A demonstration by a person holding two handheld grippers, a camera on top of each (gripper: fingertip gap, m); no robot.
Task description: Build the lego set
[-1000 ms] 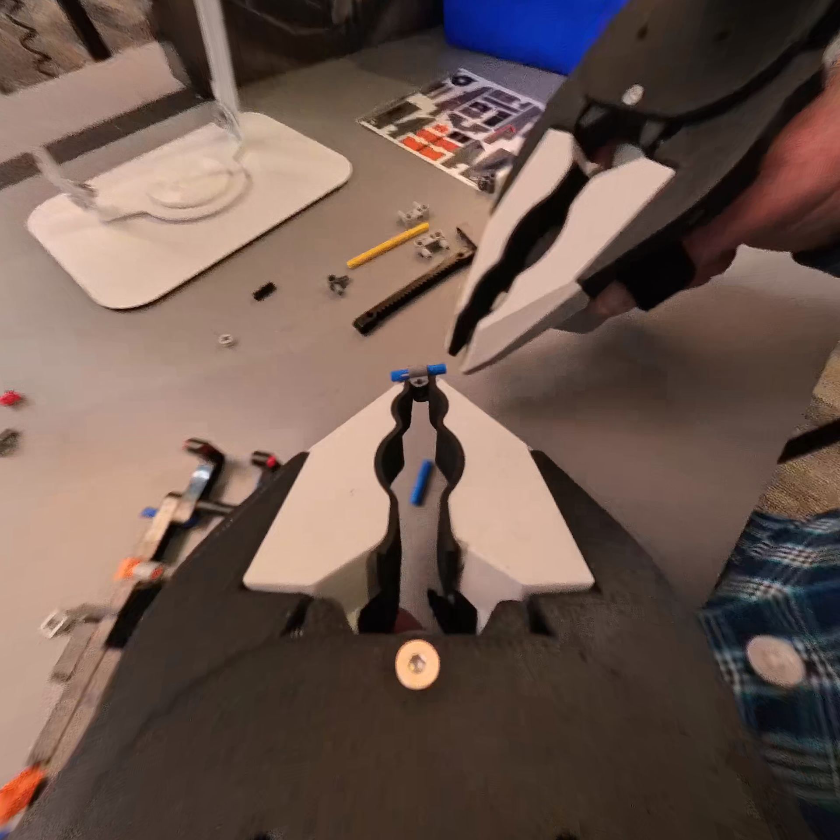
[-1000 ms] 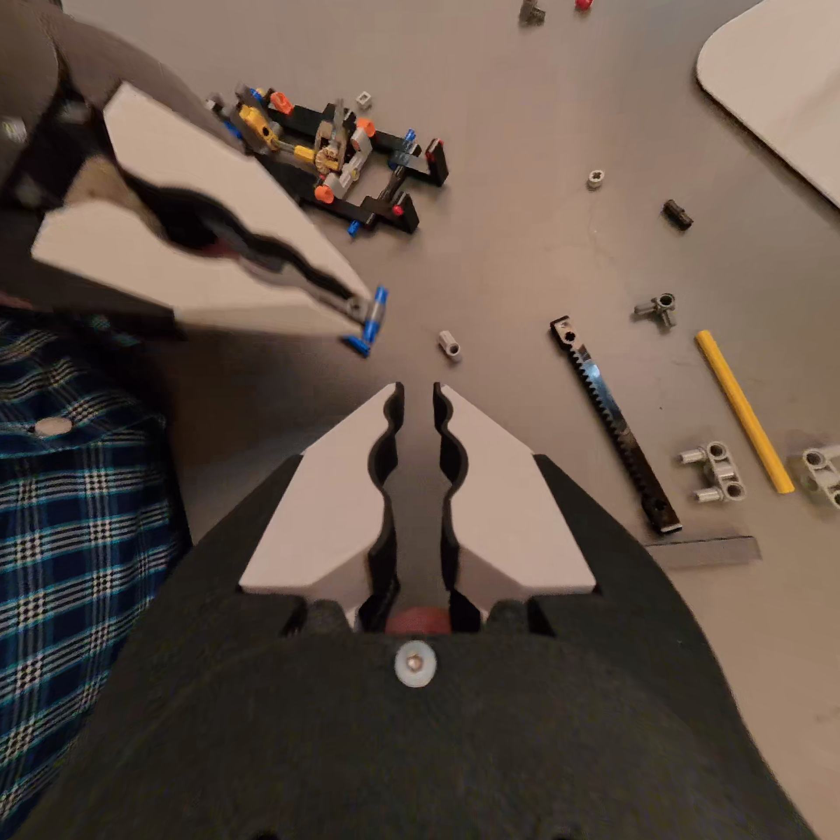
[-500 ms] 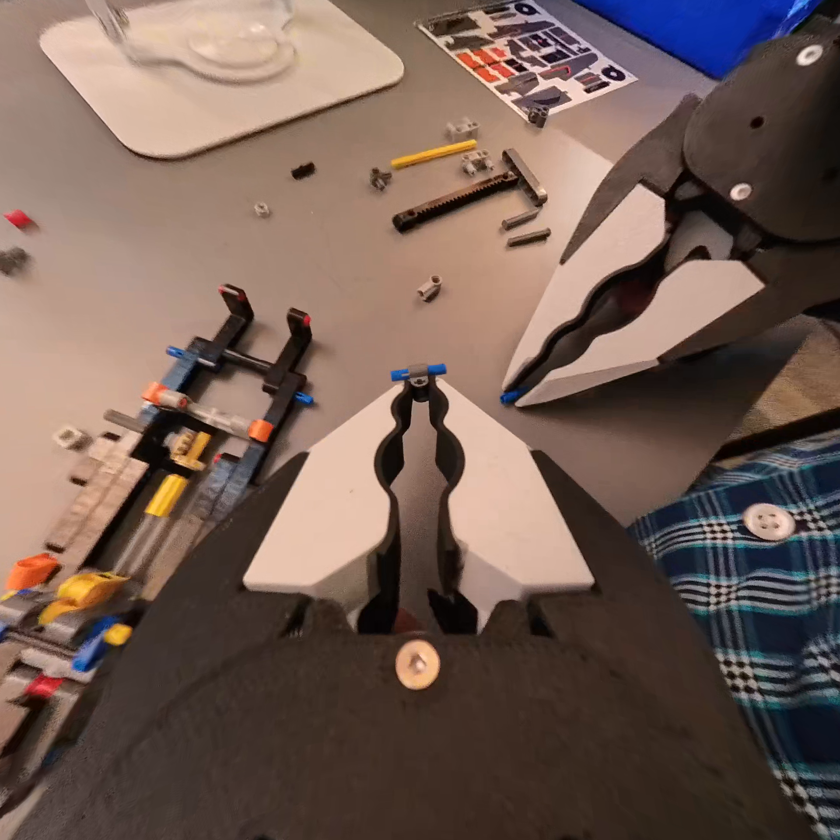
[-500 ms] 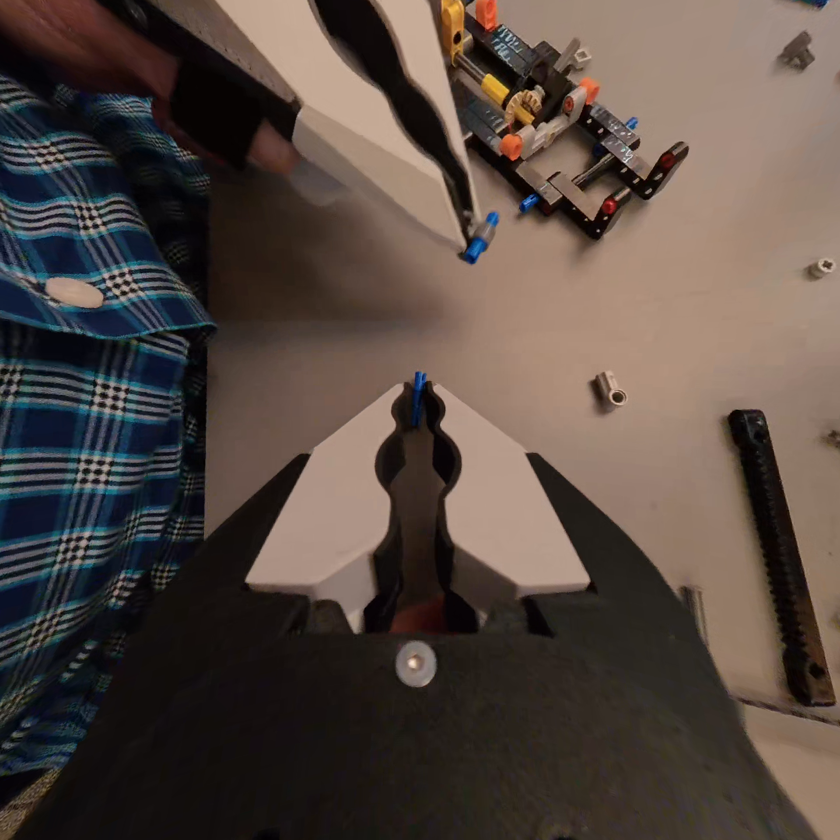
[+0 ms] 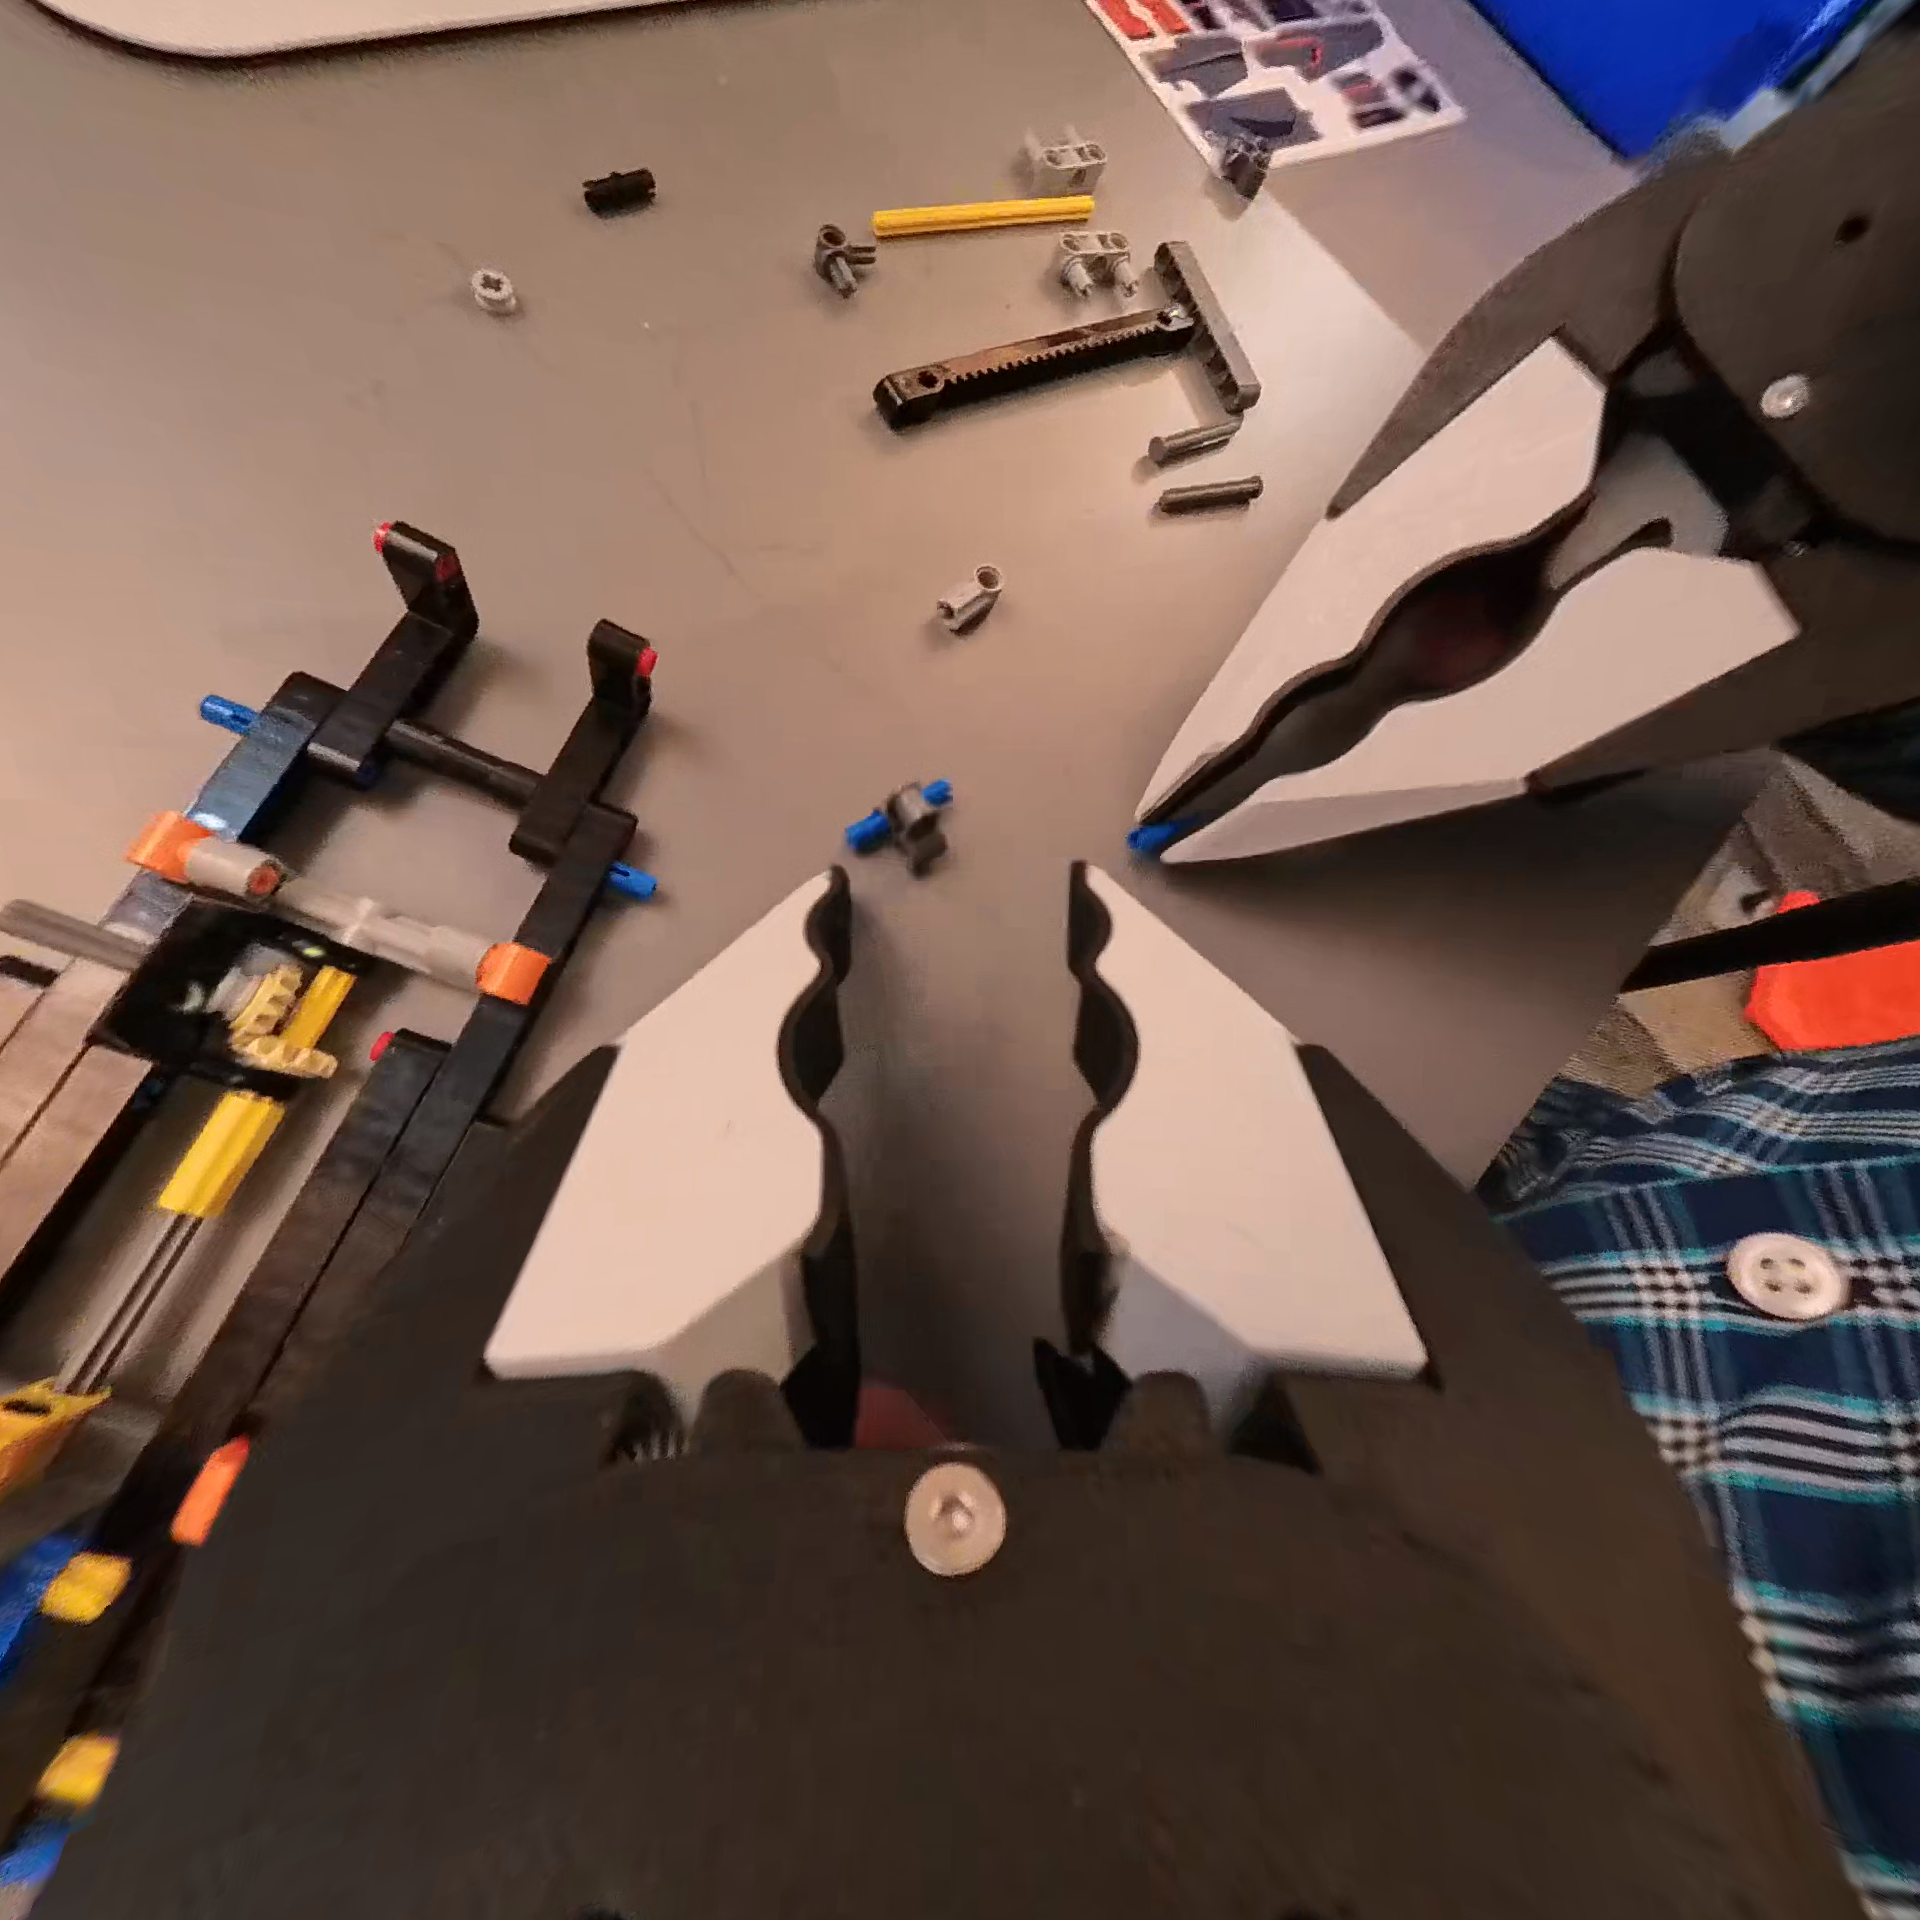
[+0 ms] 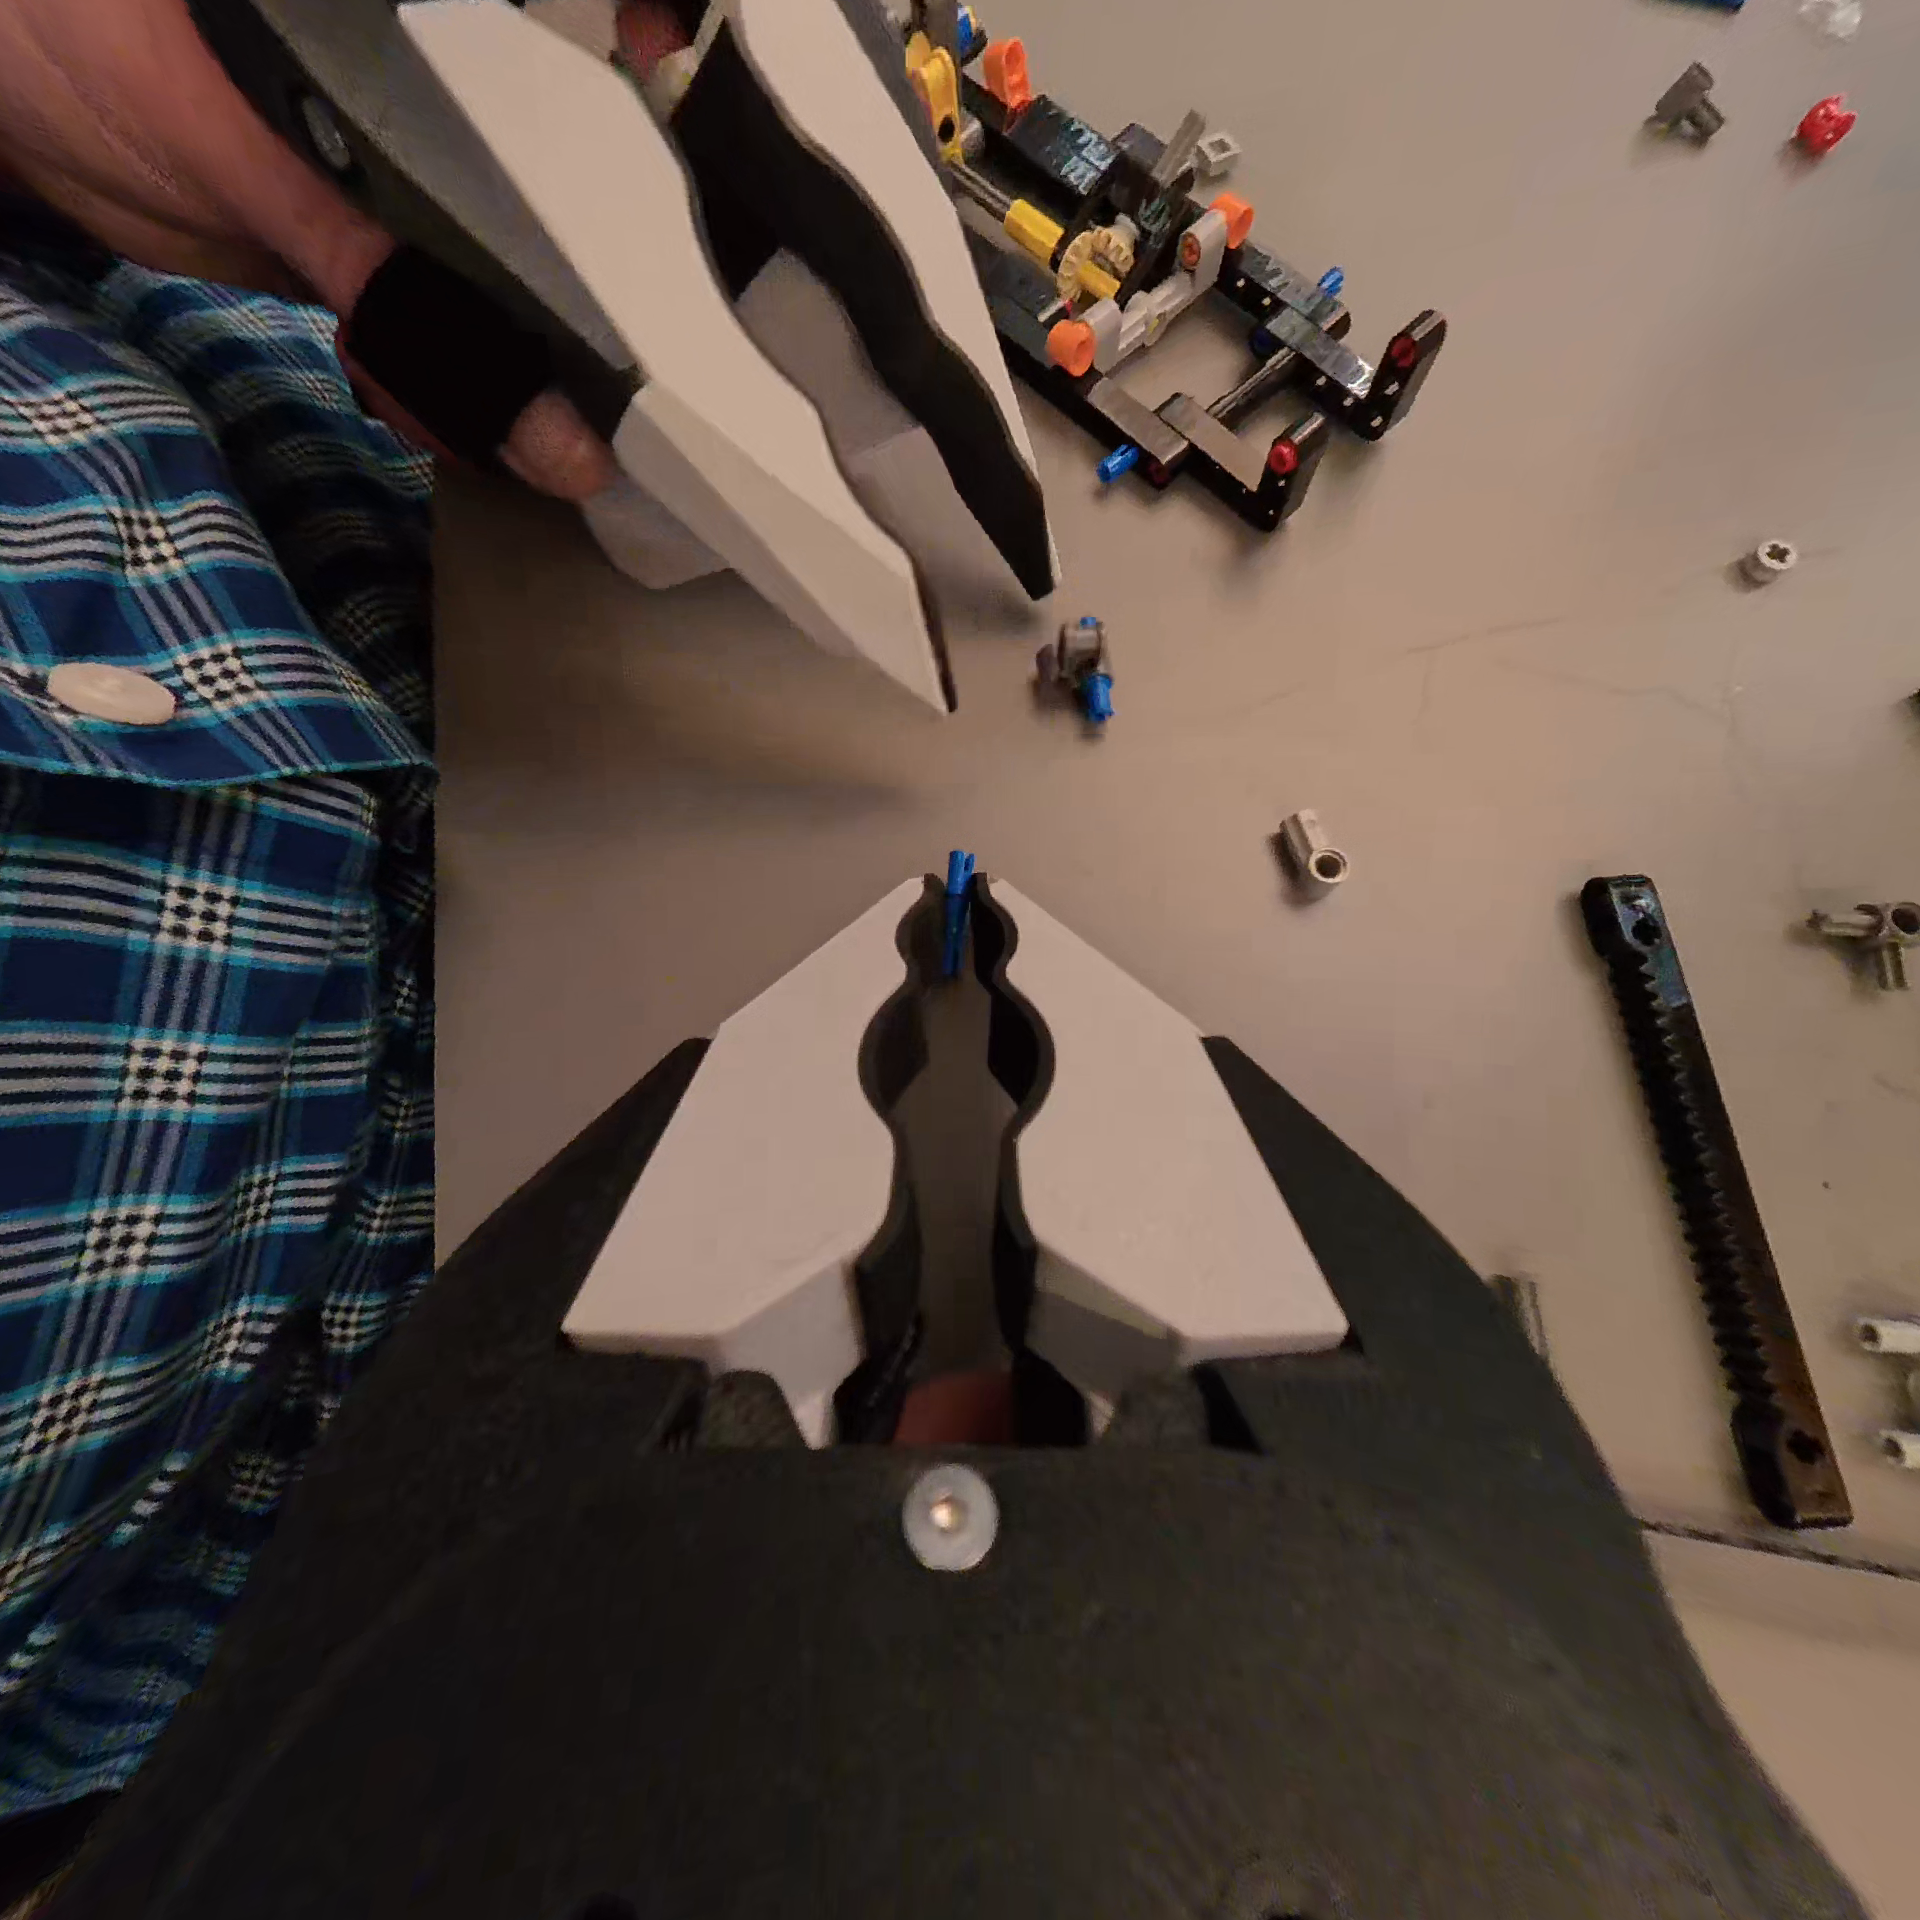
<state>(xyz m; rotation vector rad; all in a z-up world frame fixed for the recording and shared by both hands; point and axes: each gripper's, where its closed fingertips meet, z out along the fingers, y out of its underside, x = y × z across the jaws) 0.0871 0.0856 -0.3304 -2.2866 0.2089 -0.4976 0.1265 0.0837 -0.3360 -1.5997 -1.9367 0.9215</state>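
Note:
My left gripper (image 5: 951, 883) is open and empty just above the grey table. A small grey connector with a blue pin through it (image 5: 902, 819) lies on the table just beyond its tips; it also shows in the right wrist view (image 6: 1081, 665). My right gripper (image 6: 961, 883) is shut on a blue pin (image 6: 957, 909) that sticks out at its tips; in the left wrist view the right gripper (image 5: 1153, 836) sits to the right, tip down near the table. The partly built black lego frame (image 5: 416, 831) with orange, yellow and blue parts lies at the left.
Loose parts lie farther out: a black toothed rack (image 5: 1039, 364), a yellow axle (image 5: 982, 215), grey connectors (image 5: 1096, 260), a grey bush (image 5: 971, 597), a black pin (image 5: 618, 192). A sticker sheet (image 5: 1299, 73) and white pad lie at the far edge. A plaid sleeve (image 6: 187, 935) is close. About 5 centimeters separates my left fingertips from my right.
My left gripper has opened and let go of the grey connector with the blue pin, which now lies on the table. My right gripper stays shut on its blue pin.

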